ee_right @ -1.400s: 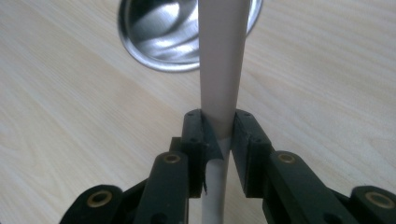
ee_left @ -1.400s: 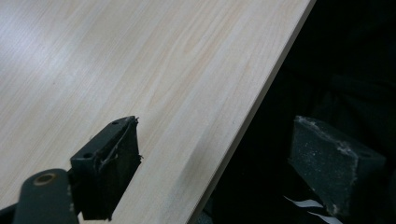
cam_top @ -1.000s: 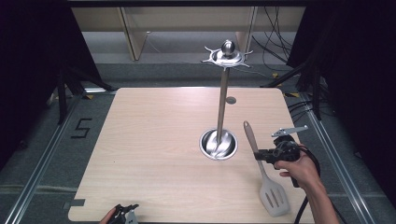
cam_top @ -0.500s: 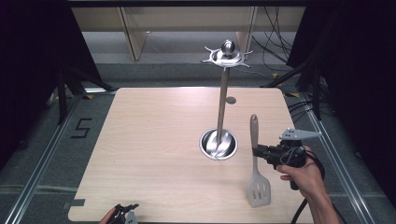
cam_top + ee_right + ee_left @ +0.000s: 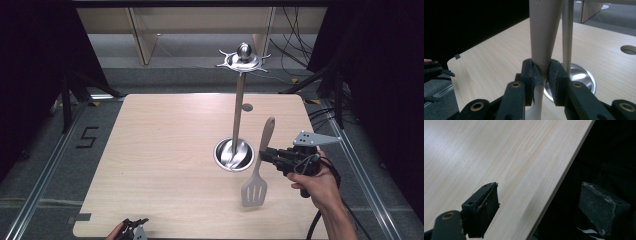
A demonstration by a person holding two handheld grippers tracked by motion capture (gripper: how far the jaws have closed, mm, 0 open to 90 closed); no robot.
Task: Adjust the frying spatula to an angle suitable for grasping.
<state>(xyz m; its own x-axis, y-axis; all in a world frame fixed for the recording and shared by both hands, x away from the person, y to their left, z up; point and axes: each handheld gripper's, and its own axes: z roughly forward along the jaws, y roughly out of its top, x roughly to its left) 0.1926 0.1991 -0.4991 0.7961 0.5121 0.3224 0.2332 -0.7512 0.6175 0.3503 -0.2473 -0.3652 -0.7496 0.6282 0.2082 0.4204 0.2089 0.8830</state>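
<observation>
Jaws of the right hand-held gripper point(image 5: 270, 156) are pressing in from both sides on the narrow neck of a spatula point(image 5: 258, 167), and in the right gripper view the right hand-held gripper point(image 5: 541, 72) is showing its pads clamping that neck with no gap to either side. The spatula is hanging nearly upright in the grip, its wooden handle rising above the jaws and its slotted blade pointing down below them, above the wooden surface point(image 5: 165, 165). Just beyond the jaws a metal stand point(image 5: 235, 130) is standing on its round base, its pole running up close beside the handle. The left hand-held gripper point(image 5: 134, 229) is sitting at the near edge of the surface, well apart from the right one; in its own view the left hand-held gripper point(image 5: 544, 205) is gaping wide, with one pad over the surface point(image 5: 486, 157), the other past its edge, gripping nothing.
</observation>
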